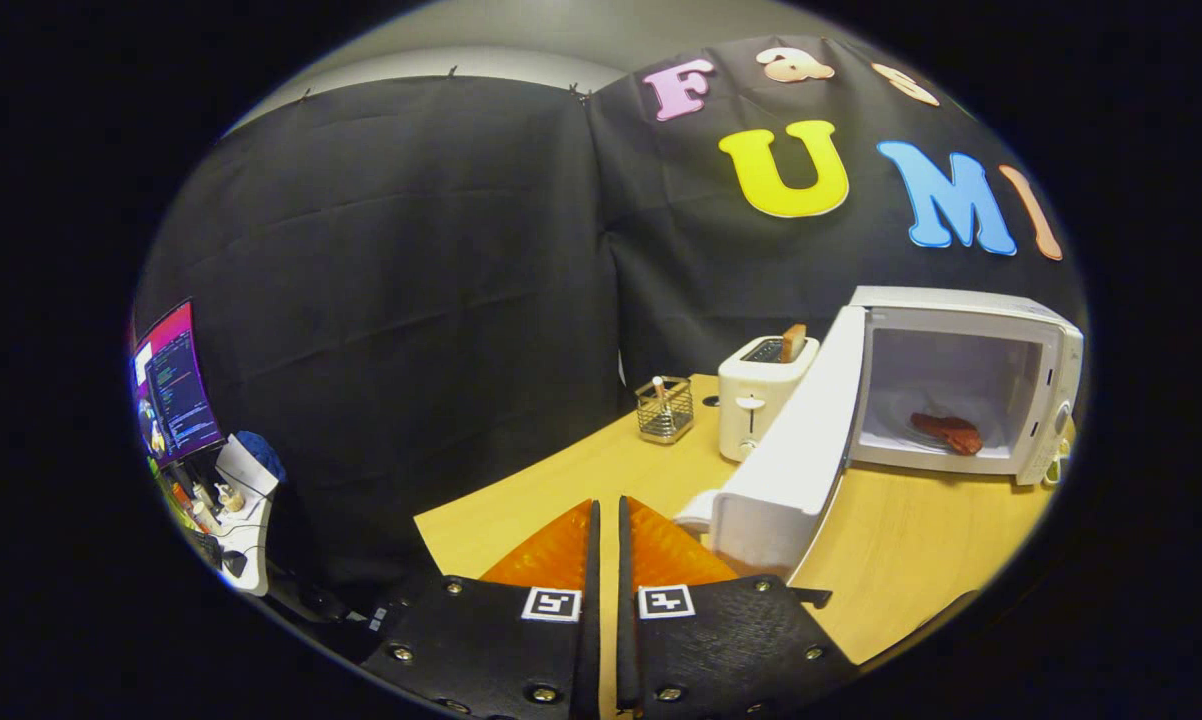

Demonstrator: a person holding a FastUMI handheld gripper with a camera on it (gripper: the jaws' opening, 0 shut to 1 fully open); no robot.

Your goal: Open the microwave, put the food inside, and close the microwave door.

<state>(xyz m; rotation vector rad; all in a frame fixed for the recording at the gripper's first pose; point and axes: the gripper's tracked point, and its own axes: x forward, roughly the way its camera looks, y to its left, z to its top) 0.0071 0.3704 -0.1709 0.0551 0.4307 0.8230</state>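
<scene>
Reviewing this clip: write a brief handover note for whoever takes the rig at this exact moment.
Tongs: fingers nearly together, nothing between them, over the table.
Microwave: door swung wide open, just ahead of the tongs to the right.
Food: lying inside the microwave.
Done: door opened, food in.
Left: push the door shut.

A smooth wood-grain table (921,540) is seen. Glossy plastic is shown by microwave (961,390) and toaster (761,400). The basket (664,410) is wire.
</scene>
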